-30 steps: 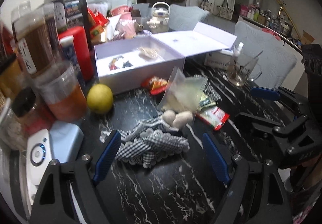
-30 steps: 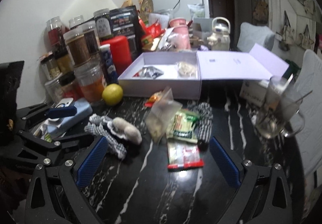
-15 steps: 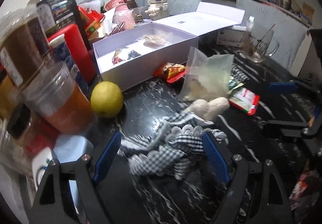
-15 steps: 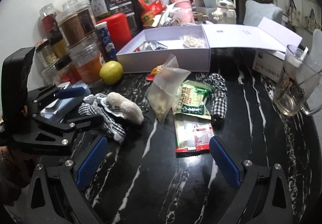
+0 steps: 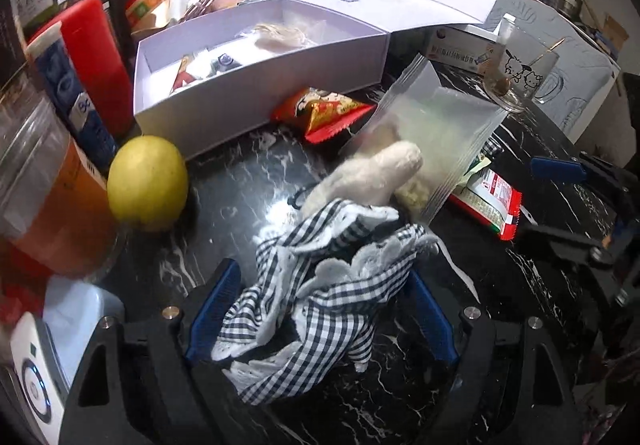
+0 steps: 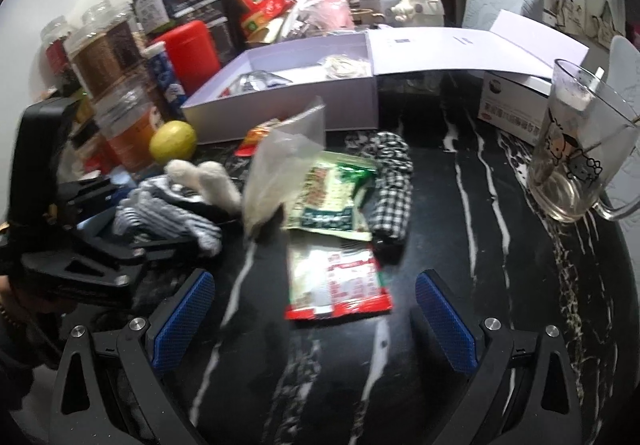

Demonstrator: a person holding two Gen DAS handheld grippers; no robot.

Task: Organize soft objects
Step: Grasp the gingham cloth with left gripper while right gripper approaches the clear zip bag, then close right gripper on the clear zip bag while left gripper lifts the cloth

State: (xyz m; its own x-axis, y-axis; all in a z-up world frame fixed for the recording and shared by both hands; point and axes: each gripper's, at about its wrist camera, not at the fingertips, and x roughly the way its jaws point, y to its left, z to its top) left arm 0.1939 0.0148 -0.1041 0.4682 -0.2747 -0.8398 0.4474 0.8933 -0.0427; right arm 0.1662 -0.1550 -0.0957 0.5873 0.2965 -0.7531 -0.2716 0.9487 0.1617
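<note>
Black white-veined marble table (image 6: 460, 205): glossy, hard, cluttered. Open pale lilac cardboard box (image 5: 256, 85) at back, rigid, likely drop spot. Left gripper (image 5: 320, 309) now advanced around crumpled black-and-white gingham cloth with lace trim (image 5: 320, 285), previously ahead of jaws; jaws wide, cloth between pads, not clamped yet. Means grasp imminent. Cream fuzzy plush piece (image 5: 372, 173) attached, leaning on frosted plastic zip bag (image 5: 436, 137). Right gripper (image 6: 316, 321) wide, empty, hovering near red-edged snack packet (image 6: 336, 285). Rolled gingham cloth (image 6: 392, 185) beyond.

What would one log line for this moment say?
left gripper: open around checked cloth | right gripper: open, empty, over snack packet
</note>
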